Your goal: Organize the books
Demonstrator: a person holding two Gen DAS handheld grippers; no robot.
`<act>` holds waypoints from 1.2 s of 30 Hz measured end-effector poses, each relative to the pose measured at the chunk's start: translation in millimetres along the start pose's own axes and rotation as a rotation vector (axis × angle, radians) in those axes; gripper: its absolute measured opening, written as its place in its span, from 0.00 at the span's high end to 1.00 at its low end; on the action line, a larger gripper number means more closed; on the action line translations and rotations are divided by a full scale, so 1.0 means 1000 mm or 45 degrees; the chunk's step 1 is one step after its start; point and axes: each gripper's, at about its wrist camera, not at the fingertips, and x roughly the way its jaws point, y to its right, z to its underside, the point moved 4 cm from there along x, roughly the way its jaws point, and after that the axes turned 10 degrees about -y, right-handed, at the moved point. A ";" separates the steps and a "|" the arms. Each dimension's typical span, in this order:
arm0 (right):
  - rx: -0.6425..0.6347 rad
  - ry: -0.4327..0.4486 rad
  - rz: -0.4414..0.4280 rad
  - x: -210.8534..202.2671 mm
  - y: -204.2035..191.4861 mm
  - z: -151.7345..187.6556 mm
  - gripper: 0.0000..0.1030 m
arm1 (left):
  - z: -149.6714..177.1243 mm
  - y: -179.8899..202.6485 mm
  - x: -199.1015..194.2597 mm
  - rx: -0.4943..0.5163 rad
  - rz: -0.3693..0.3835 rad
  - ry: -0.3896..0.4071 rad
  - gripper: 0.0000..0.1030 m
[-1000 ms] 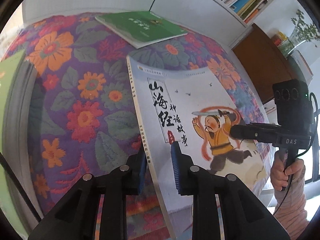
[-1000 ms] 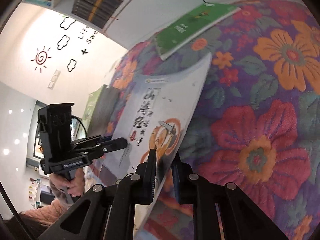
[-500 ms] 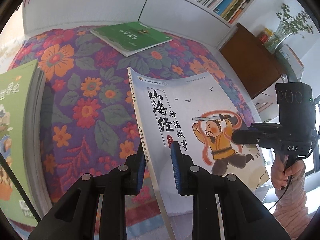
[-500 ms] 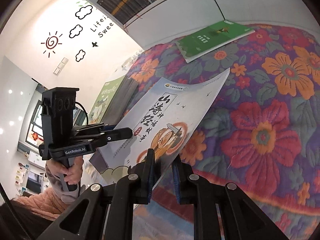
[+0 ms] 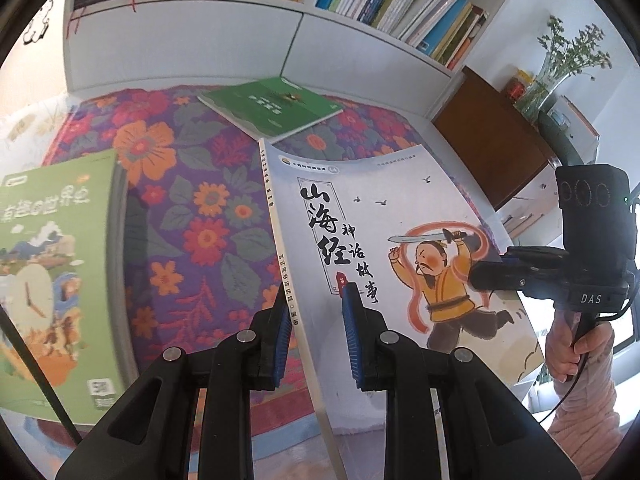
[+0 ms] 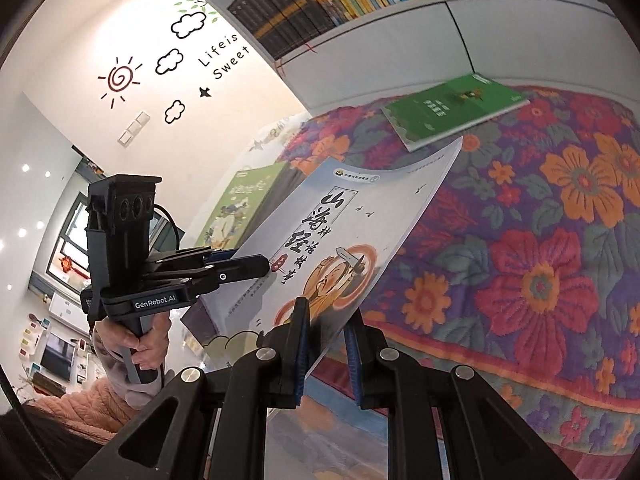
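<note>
While the white bookcase (image 5: 280,40) runs along the back wall with upright, tightly packed spines, the floral cloth (image 5: 192,216) covers the surface below it; the cloth is woven, purple, with orange and red flowers. A brown wooden cabinet (image 5: 492,152) stands at the right in the left wrist view, bearing a glass vase (image 5: 548,84) of green stems.

The grey book (image 5: 384,248) is held clear of the cloth, tilted, its cover facing up and toward the cameras; its long axis runs from the near edge away toward the bookcase; the spine lies on the left side in the left wrist view; the cover is glossy paper, printed with black characters and a figure in yellow raising a sword; the far free corner bows slightly.

A light green book (image 5: 52,272) lies at the left edge of the cloth; a dark green book (image 5: 272,106) lies flat near the bookcase, well apart from the grey book.

The left gripper (image 5: 316,336) points down at a slant, clenched on the grey book at its spine edge; the right gripper (image 6: 326,344) points down likewise, clamped on the opposite long edge. A hand (image 6: 140,344) in a pink sleeve grasps the left gripper's handle from below.
</note>
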 end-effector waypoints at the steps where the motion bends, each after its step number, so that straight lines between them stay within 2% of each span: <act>1: -0.006 0.001 -0.001 0.001 -0.003 -0.002 0.84 | 0.001 -0.003 -0.004 0.000 -0.002 0.008 0.80; 10: -0.094 0.006 -0.008 0.018 -0.046 -0.029 0.83 | 0.001 -0.038 -0.053 -0.006 -0.046 0.121 0.80; 16: -0.174 0.008 -0.011 0.039 -0.083 -0.054 0.82 | 0.000 -0.075 -0.084 -0.041 -0.062 0.206 0.80; 24: -0.305 -0.023 -0.063 0.088 -0.133 -0.092 0.82 | 0.016 -0.141 -0.126 -0.175 -0.105 0.322 0.80; 29: -0.364 -0.052 -0.094 0.130 -0.156 -0.111 0.82 | 0.028 -0.184 -0.132 -0.263 -0.156 0.353 0.80; 36: -0.348 -0.104 -0.095 0.184 -0.158 -0.128 0.82 | 0.042 -0.223 -0.113 -0.338 -0.134 0.304 0.80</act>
